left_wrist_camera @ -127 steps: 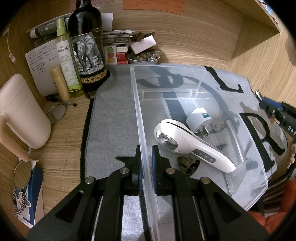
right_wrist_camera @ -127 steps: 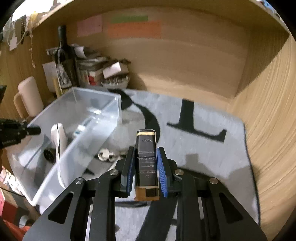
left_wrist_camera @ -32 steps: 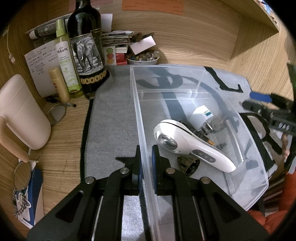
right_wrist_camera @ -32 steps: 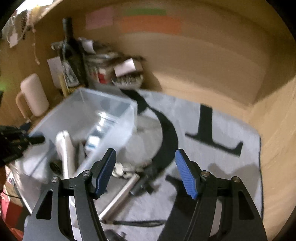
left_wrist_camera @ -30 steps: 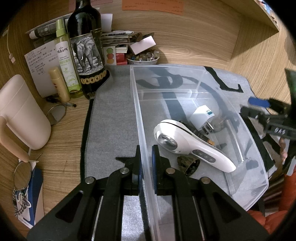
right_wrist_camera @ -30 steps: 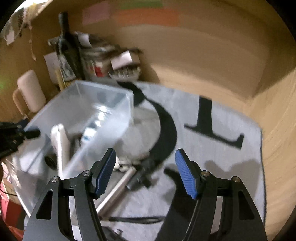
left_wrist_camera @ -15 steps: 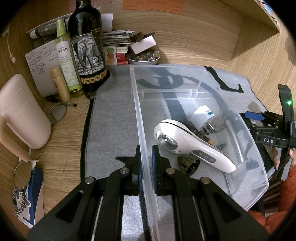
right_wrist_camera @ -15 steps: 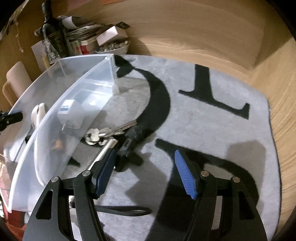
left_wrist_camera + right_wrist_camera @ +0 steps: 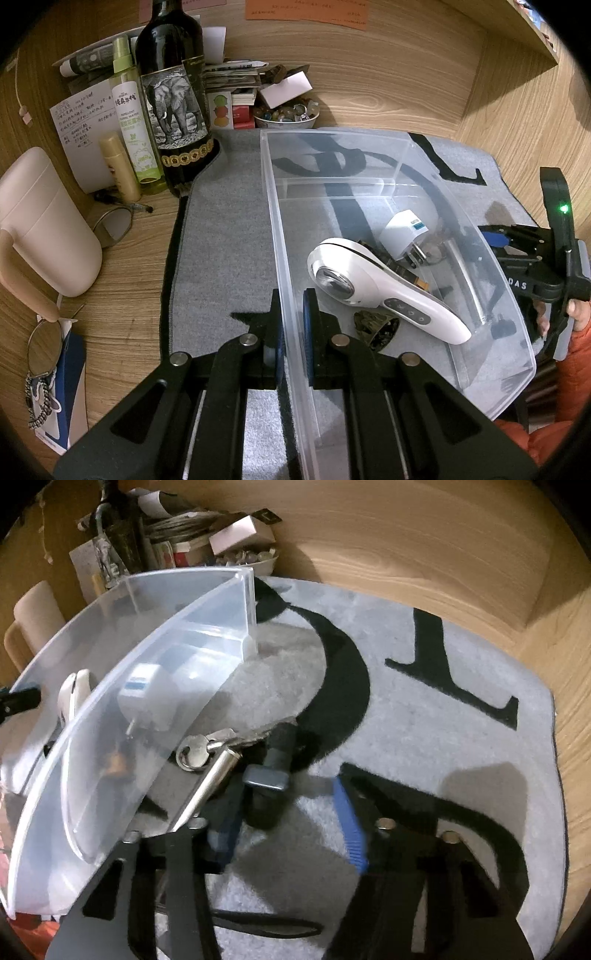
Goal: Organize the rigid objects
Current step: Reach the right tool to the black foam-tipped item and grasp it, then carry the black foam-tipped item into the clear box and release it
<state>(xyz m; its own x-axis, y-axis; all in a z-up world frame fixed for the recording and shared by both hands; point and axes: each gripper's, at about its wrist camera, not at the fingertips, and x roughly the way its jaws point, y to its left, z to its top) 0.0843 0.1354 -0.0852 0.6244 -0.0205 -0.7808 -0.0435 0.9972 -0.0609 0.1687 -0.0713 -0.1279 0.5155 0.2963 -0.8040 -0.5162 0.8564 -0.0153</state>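
Right claw [image 9: 288, 834] closing around dark tool [image 9: 271, 775]; left claw [image 9: 291, 332] clamps bin wall [image 9: 284, 258].

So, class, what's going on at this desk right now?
A person is sorting objects into a clear plastic bin on a grey mat. The left claw is shut on the bin's near wall, steadying it. The right claw is closing around a dark handled tool lying on the mat beside the bin. A white handheld device already lies inside.
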